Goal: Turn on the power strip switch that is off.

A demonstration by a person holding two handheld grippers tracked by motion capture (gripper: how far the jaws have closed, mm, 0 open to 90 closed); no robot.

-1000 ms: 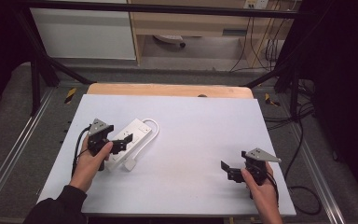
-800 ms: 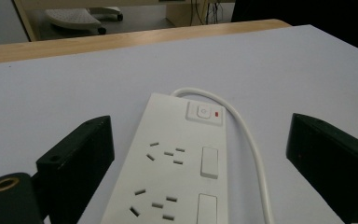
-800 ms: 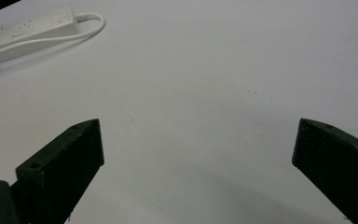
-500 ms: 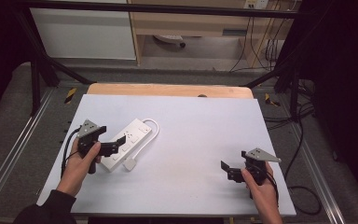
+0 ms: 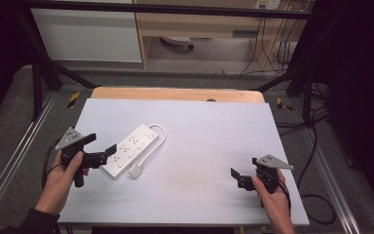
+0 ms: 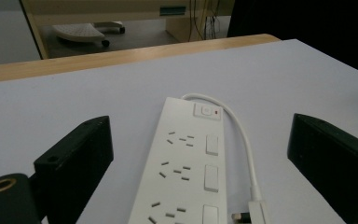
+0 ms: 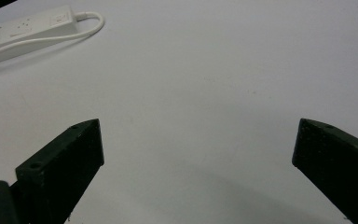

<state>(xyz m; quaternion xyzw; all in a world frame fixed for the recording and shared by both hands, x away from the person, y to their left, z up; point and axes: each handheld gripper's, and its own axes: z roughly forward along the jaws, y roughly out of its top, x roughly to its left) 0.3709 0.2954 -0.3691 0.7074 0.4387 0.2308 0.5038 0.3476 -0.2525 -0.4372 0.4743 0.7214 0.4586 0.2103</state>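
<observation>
We note the white power strip (image 5: 130,150) lying diagonally left of centre in the high view. Our left gripper (image 5: 101,148), jaws spread, faces its near end, seemingly lined up to straddle it. Right gripper (image 5: 242,178), also spread, idles lower right.

black tongs (image 5: 101,146) each hand, grey three-cornered top plates, black trailing cables; dark sleeve (image 5: 27,222) at left wrist.
</observation>
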